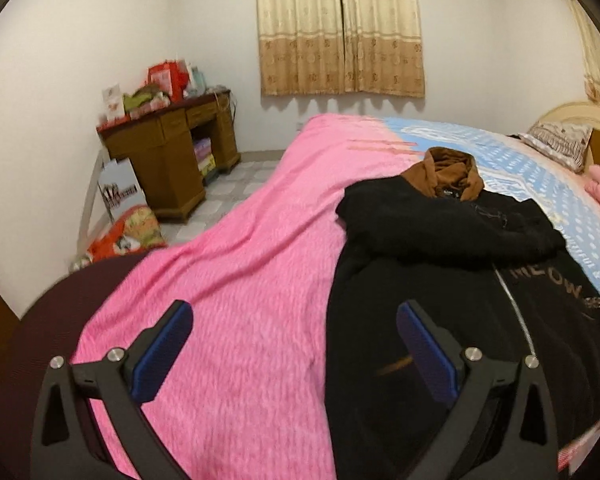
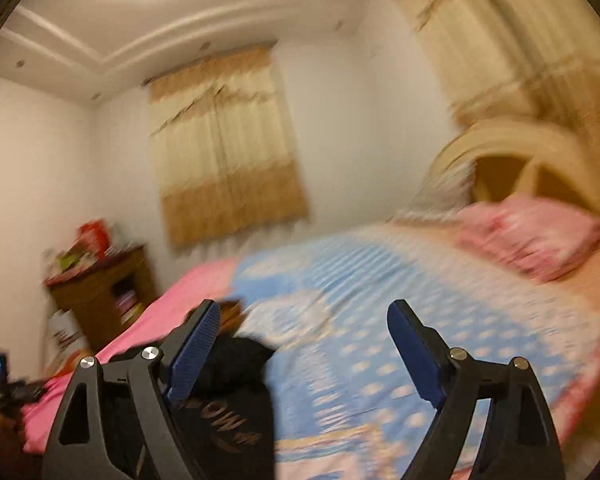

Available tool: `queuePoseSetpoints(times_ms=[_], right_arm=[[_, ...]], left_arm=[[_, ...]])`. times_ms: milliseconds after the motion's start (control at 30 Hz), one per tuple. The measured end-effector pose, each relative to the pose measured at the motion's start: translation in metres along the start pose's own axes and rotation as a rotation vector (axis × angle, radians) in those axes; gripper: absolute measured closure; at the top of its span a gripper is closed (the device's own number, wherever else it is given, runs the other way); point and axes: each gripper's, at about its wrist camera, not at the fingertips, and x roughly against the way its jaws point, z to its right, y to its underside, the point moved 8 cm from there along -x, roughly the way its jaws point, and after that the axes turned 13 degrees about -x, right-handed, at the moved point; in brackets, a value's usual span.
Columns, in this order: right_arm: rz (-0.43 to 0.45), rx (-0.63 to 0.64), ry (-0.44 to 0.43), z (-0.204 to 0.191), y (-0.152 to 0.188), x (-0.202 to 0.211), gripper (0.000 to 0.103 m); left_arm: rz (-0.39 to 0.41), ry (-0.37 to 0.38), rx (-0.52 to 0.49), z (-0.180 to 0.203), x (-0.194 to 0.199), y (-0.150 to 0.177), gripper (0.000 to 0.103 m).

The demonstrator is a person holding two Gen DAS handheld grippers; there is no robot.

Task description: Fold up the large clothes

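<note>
A black zip hoodie [image 1: 440, 280] with a brown hood [image 1: 448, 178] and "MEOW" lettering lies on the bed, one sleeve folded across its chest. My left gripper [image 1: 294, 326] is open and empty, held just above the hoodie's left edge and the pink blanket [image 1: 240, 264]. My right gripper [image 2: 304, 322] is open and empty, raised over the blue bedsheet [image 2: 360, 300]; this view is blurred. The hoodie [image 2: 228, 408] shows at the lower left behind the right gripper's left finger.
A wooden desk [image 1: 172, 148] with clutter stands by the far wall left of the bed. Bags [image 1: 128, 220] sit on the floor beside it. Pillows [image 1: 560, 142] and a folded pink cloth [image 2: 532, 236] lie near the headboard [image 2: 520, 152]. A curtain [image 1: 340, 28] hangs behind.
</note>
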Motion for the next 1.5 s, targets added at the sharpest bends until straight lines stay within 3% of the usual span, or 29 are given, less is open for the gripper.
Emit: queuePoseSetpoints(times_ms=[67, 133, 233, 333, 433, 500, 567, 667, 800, 900, 1000, 1067, 1133, 1167, 1233, 1267, 1367, 1500], right_arm=[[-0.007, 0.014, 0.01, -0.003, -0.006, 0.004, 0.017], [-0.087, 0.021, 0.004, -0.012, 0.0, -0.011, 0.017], [-0.209, 0.024, -0.092, -0.043, 0.024, -0.049, 0.017], [-0.347, 0.123, -0.141, -0.098, 0.066, -0.119, 0.017], [-0.47, 0.162, -0.175, -0.151, 0.11, -0.197, 0.018], [-0.542, 0.176, -0.19, -0.184, 0.14, -0.251, 0.026], [-0.573, 0.204, -0.168, -0.206, 0.161, -0.307, 0.028], [-0.639, 0.197, -0.125, -0.218, 0.192, -0.394, 0.028], [-0.738, 0.03, -0.078, -0.216, 0.229, -0.499, 0.028], [-0.771, -0.012, -0.044, -0.216, 0.251, -0.561, 0.028], [-0.782, -0.01, -0.009, -0.214, 0.267, -0.607, 0.028], [-0.807, -0.026, -0.002, -0.214, 0.281, -0.631, 0.028], [-0.832, 0.006, 0.018, -0.216, 0.296, -0.65, 0.028], [-0.848, 0.042, 0.039, -0.216, 0.306, -0.659, 0.032], [-0.899, 0.051, 0.042, -0.215, 0.325, -0.671, 0.059], [-0.921, 0.032, 0.037, -0.212, 0.333, -0.673, 0.082], [-0.868, 0.063, 0.008, -0.213, 0.332, -0.666, 0.091], [-0.741, 0.119, -0.166, -0.242, 0.297, -0.633, 0.094]], left_arm=[[-0.02, 0.034, -0.006, 0.004, -0.001, -0.005, 0.0], [-0.021, 0.024, -0.034, 0.006, 0.001, -0.017, 0.0], [-0.015, 0.008, -0.077, 0.014, -0.002, -0.044, 0.0], [-0.033, 0.04, -0.1, 0.031, -0.023, -0.083, 0.0], [-0.043, 0.078, -0.103, 0.054, -0.063, -0.129, 0.0], [-0.085, 0.125, -0.081, 0.073, -0.11, -0.165, 0.0], [-0.119, 0.153, -0.069, 0.091, -0.148, -0.19, 0.0], [-0.146, 0.153, -0.111, 0.119, -0.206, -0.227, 0.0], [-0.173, 0.168, -0.156, 0.159, -0.282, -0.268, 0.0], [-0.192, 0.146, -0.139, 0.179, -0.328, -0.282, 0.0], [-0.062, -0.017, -0.155, 0.194, -0.345, -0.284, 0.0], [-0.05, -0.012, -0.182, 0.206, -0.353, -0.272, 0.0], [-0.097, 0.042, -0.205, 0.22, -0.367, -0.256, 0.0], [-0.13, 0.03, -0.214, 0.223, -0.375, -0.248, 0.0], [-0.162, 0.025, -0.192, 0.223, -0.385, -0.243, 0.0], [-0.173, 0.041, -0.162, 0.221, -0.387, -0.24, 0.0], [-0.187, 0.07, -0.128, 0.217, -0.386, -0.233, 0.0], [-0.198, 0.11, -0.157, 0.229, -0.377, -0.239, 0.03]])
